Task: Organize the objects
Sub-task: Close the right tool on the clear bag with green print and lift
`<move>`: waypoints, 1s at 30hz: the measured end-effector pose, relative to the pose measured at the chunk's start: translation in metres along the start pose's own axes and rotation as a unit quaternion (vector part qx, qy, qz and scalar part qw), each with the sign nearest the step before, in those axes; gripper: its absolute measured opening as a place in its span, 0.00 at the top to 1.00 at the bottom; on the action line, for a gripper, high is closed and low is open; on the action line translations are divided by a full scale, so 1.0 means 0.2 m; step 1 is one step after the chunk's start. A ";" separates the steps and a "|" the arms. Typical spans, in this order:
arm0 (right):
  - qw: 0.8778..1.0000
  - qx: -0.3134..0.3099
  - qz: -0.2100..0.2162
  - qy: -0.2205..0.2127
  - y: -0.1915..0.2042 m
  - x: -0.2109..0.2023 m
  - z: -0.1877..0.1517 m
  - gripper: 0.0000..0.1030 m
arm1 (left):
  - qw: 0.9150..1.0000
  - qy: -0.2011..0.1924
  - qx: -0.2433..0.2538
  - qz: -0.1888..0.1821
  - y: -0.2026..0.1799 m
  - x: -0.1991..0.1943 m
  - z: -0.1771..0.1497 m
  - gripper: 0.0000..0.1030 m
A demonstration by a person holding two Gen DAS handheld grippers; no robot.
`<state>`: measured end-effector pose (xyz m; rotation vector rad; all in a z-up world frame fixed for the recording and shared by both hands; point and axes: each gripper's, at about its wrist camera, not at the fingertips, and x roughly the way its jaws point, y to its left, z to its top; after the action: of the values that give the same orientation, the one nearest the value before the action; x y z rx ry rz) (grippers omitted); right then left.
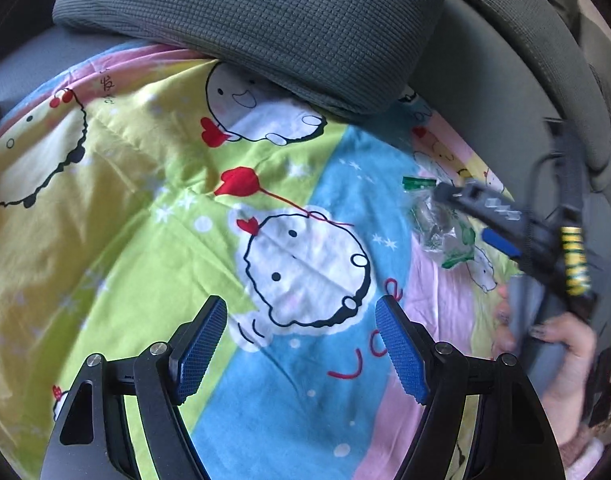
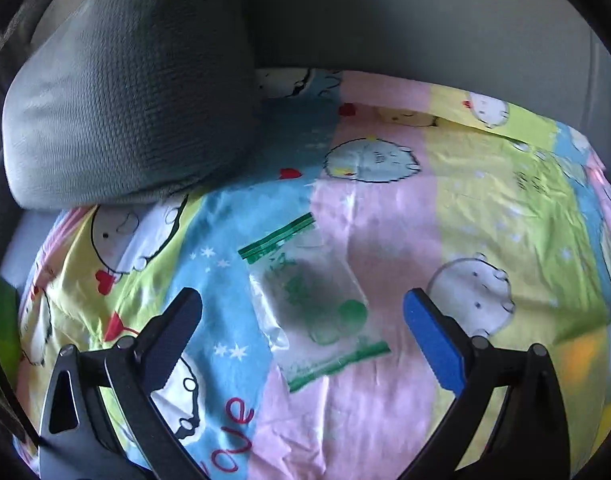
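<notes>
Here the cartoon-print quilt [image 2: 385, 240] spreads wide, with open cloth on every side of the clear zip bag [image 2: 313, 304]; the only crowding is the grey pillow [image 2: 129, 112] overlapping the quilt's far edge at 10 o'clock in the right wrist view. The right hand-held gripper [image 2: 303, 322] stands wide apart and empty above the bag, which lies flat between its fingers, untouched. The left hand-held gripper [image 1: 301, 346] is likewise spread and empty over a printed face, well apart from the bag [image 1: 437, 224] at 2 o'clock. A hand [image 1: 553, 356] grips the right tool's handle. Grey upholstery borders the quilt beyond.
</notes>
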<state>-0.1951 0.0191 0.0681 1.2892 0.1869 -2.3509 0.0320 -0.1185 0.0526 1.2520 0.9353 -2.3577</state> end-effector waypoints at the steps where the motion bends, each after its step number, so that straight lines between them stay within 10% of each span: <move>1: 1.000 -0.002 -0.006 0.003 0.00 0.03 0.00 0.02 | 1.000 0.002 0.002 -0.003 0.00 0.01 0.00 0.25; 14: 0.999 0.040 0.003 0.010 -0.03 0.09 -0.13 0.39 | 1.000 0.007 0.004 -0.019 -0.02 0.00 0.00 0.25; 30: 0.992 0.120 0.028 0.003 -0.11 -0.52 -0.70 0.36 | 0.999 0.023 0.028 -0.011 -0.12 0.03 -0.08 0.25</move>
<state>-0.0500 0.1171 0.0747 1.3919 -0.1323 -2.3759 0.0255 -0.0893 0.0506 1.3279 0.9076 -2.3961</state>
